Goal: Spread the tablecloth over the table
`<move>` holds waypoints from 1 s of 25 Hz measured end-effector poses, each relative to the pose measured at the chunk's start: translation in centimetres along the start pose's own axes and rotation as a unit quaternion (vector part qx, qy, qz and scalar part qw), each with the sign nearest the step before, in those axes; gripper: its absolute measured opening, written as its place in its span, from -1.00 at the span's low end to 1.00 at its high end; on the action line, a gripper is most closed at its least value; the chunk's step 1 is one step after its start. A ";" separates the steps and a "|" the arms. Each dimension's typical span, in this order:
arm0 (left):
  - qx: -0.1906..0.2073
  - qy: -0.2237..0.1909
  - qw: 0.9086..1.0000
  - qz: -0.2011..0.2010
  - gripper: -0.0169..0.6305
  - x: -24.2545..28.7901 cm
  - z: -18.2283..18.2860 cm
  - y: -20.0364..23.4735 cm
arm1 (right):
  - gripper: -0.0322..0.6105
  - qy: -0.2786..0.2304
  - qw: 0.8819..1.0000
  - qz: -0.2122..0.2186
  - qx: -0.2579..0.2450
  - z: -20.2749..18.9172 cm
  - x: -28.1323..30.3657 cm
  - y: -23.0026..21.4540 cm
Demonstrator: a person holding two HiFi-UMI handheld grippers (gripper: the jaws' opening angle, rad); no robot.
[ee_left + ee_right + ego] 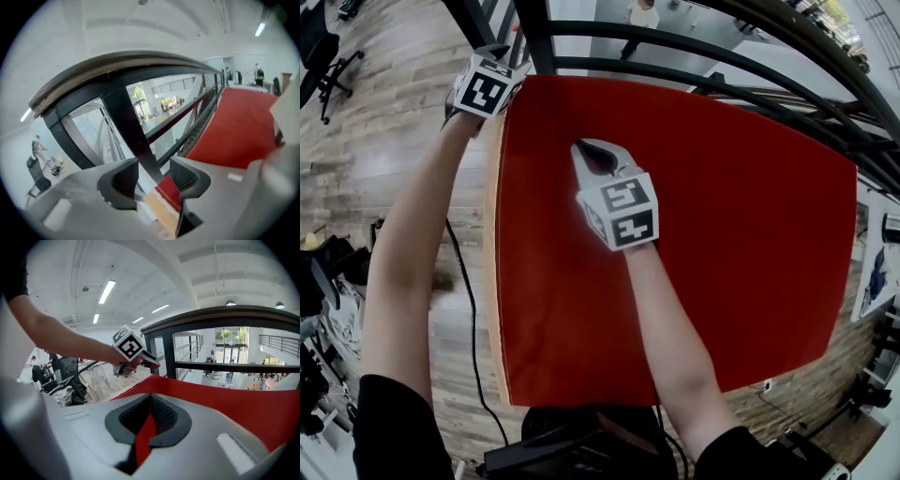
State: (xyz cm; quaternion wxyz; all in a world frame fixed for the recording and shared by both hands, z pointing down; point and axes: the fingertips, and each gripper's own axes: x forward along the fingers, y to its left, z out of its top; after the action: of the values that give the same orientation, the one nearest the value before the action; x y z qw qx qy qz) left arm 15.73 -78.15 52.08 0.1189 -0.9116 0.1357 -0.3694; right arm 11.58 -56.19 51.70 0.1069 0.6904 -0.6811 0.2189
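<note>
Though flat: 1 tablecloth [722,234], 2 tools [502,52] [584,150]

This looks like a big open workplace, up on a high floor. A black railing [225,315] with glass panes runs along the edge, and a wide bright hall [234,378] shows past it. The floor [403,112] is wood planks. A black office chair on wheels [328,70] stands nearby. Long strip lights [107,291] sit on the high white ceiling.
</note>
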 end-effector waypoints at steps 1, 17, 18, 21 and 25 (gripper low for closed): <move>-0.018 -0.020 1.000 -0.016 -0.29 -1.1 0.3 -1.5 | -0.87 -0.005 1.000 -0.006 0.004 0.0 -0.9 -0.2; -0.157 -0.161 0.959 -0.174 -0.93 -21.0 3.7 -28.2 | -0.87 -0.021 0.986 -0.164 0.026 -5.5 -25.9 -6.2; -0.159 -0.159 0.959 -0.175 -0.93 -22.0 3.6 -29.7 | -0.87 -0.021 0.984 -0.176 0.030 -6.4 -28.2 -6.7; -0.170 -0.149 0.958 -0.175 -0.93 -24.8 3.6 -34.1 | -0.87 -0.018 0.978 -0.203 0.041 -9.2 -34.4 -8.4; -0.196 -0.130 0.960 -0.152 -0.93 -28.1 2.9 -38.6 | -0.87 -0.034 0.977 -0.205 0.054 -11.7 -40.1 -10.0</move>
State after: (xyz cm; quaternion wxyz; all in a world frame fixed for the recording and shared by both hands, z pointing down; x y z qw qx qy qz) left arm 4.52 -32.27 44.27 -0.1027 -0.9672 0.0484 -0.2273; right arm 20.55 -14.67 45.60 0.0888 0.8273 -0.5155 0.2047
